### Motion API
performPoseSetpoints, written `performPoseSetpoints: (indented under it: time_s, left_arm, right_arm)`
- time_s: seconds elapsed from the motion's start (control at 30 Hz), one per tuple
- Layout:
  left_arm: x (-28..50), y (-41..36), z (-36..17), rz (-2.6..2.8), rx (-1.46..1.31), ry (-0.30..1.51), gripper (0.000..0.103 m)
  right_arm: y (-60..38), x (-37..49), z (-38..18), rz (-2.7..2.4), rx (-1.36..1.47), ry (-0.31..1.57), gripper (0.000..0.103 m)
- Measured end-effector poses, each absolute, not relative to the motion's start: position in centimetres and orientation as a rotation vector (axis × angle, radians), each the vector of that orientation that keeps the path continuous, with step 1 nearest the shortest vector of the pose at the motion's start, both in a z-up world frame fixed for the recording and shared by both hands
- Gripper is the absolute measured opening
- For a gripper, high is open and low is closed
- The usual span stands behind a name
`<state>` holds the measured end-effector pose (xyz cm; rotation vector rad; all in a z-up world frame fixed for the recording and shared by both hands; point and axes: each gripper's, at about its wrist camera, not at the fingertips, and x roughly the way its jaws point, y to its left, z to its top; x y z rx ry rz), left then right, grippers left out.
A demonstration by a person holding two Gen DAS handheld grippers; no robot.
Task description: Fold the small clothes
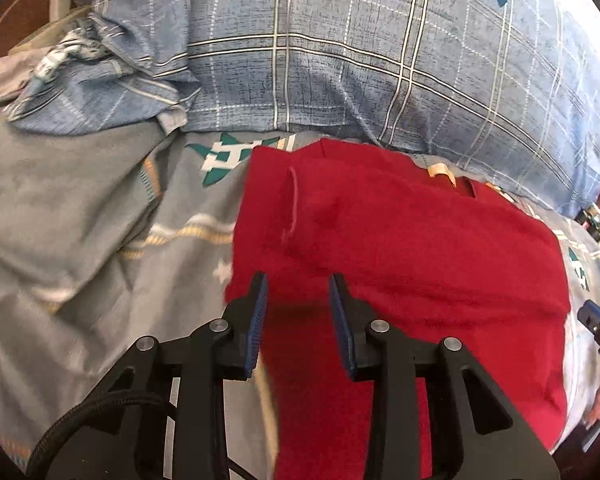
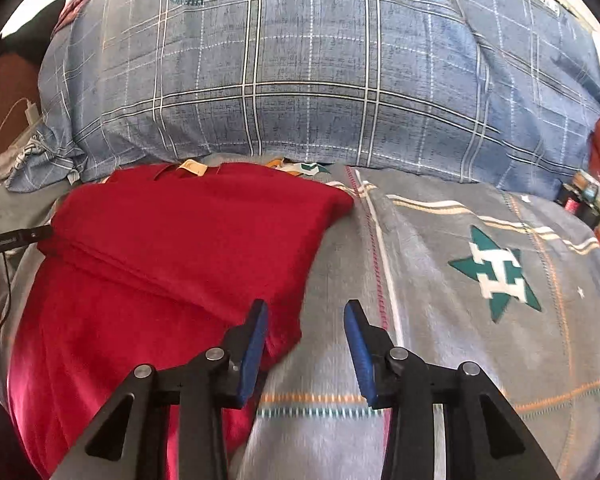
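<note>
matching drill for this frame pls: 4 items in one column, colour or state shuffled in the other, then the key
Items:
1. red garment
2. pillow
3. left claw
4. star emblem

Descriptions:
A. blue plaid, behind the garment
B. teal and white, printed on the grey bedsheet
C. folded over, lying on the bed
D. open, nothing between the pads, above red cloth

Pairs: 1-C, 2-A, 3-D, 4-B

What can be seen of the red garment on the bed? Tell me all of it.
The red knitted-looking garment lies flat on the grey printed bedsheet, just below the blue checked pillow. It is partly folded: one layer is doubled over another, leaving a straight edge across it. A cream neck label shows at its far end. Both grippers hover open over its near edges; nothing grips it.
</note>
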<state>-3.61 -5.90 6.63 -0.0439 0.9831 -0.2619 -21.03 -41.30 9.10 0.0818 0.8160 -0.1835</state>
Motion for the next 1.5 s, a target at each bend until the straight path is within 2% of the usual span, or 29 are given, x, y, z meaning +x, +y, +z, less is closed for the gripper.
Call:
performPoseSetpoints:
  time_s: [0.07,0.2,0.27,0.37,0.5,0.53,0.57,0.6,0.83,0.9,0.93,0.97,1.33,1.4,1.47,1.5]
  left_arm:
    - [-4.8,-5.5,6.6,-0.264,-0.055,0.989,0.031]
    - [-7.4,-4.5,6.1,-0.253,-0.085,1.012,0.031]
    - [-8.7,-4.0,5.9,-0.252,-0.100,1.026,0.031]
    - [-10.7,-3.8,5.5,-0.258,-0.088,1.045,0.031]
    - [-13.2,-3.5,5.0,-0.268,-0.081,1.051,0.031]
    - [-13.7,-3.4,4.9,-0.268,-0.080,1.053,0.031]
    - [-14.2,-3.4,4.8,-0.270,-0.077,1.056,0.031]
    - [-14.7,-3.4,4.7,-0.273,-0.074,1.059,0.031]
    - [-19.2,-3.6,4.3,-0.310,-0.021,1.069,0.031]
    - [-20.3,-3.5,4.0,-0.300,-0.002,1.070,0.031]
    - [-20.7,-3.4,3.7,-0.291,0.010,1.074,0.031]
    - [-21.0,-3.2,3.5,-0.283,0.017,1.079,0.031]
    - [-24.7,-1.4,2.1,-0.259,-0.071,1.111,0.031]
    - [-24.8,-1.3,2.0,-0.255,-0.083,1.105,0.033]
    - [-25.1,-1.2,1.9,-0.251,-0.099,1.096,0.034]
    - [-25.2,-1.2,1.8,-0.247,-0.101,1.094,0.035]
  right_arm:
    - [-41.4,-21.6,9.0,-0.143,0.153,0.803,0.050]
    - [-41.3,-20.5,7.9,-0.124,0.235,0.794,0.050]
    - [-41.1,-18.8,6.7,-0.148,0.208,0.825,0.024]
    - [-41.0,-18.4,6.2,-0.182,0.169,0.840,0.025]
    - [-40.9,-21.3,7.7,-0.160,0.256,0.817,0.026]
    - [-40.8,-22.4,7.8,-0.125,0.275,0.817,0.031]
    - [-40.5,-23.4,7.8,-0.096,0.278,0.828,0.042]
    - [-40.1,-24.3,7.8,-0.068,0.273,0.844,0.046]
    - [-36.4,-32.0,6.8,0.077,0.234,0.897,0.049]
    - [-35.5,-33.3,5.9,0.103,0.230,0.915,0.057]
    - [-35.3,-33.4,5.4,0.105,0.226,0.922,0.066]
    - [-35.0,-33.8,4.8,0.103,0.213,0.933,0.069]
    - [-32.2,-36.0,1.6,0.152,0.178,0.982,0.071]
    - [-31.9,-36.0,1.5,0.152,0.159,0.982,0.074]
    - [-32.0,-35.8,1.5,0.167,0.175,0.975,0.085]
    - [-31.9,-35.7,1.4,0.174,0.187,0.970,0.086]
